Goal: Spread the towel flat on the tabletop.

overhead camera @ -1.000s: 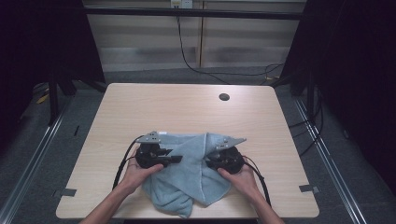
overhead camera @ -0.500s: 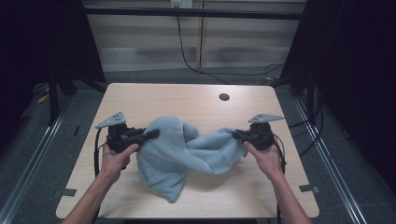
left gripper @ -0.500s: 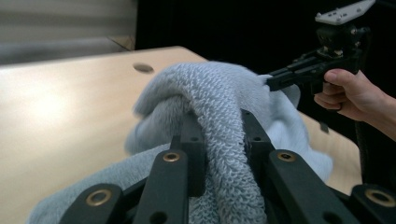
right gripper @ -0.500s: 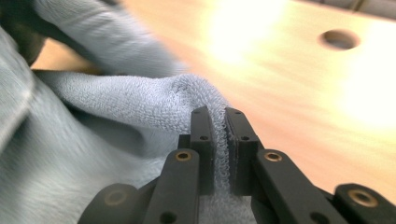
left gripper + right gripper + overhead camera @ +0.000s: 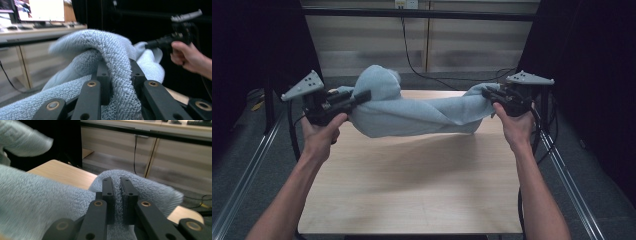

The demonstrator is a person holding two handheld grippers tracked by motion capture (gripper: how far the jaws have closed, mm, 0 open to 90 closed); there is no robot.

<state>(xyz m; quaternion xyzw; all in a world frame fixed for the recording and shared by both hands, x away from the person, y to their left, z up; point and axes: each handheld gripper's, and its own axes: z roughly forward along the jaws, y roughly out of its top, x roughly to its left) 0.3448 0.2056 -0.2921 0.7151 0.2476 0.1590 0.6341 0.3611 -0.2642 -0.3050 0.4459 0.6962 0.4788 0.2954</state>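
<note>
Towel (image 5: 412, 112) held clear above table (image 5: 412, 190), long axis strung side to side between left gripper (image 5: 357, 97) and right gripper (image 5: 488, 94), each clamped on one end.

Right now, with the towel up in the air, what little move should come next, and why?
Probably pull the two grippers a bit farther apart. The light blue towel hangs above the table, clamped by the left gripper and the right gripper, but it looks twisted and bunched in the middle. Stretching it should flatten it.
</note>
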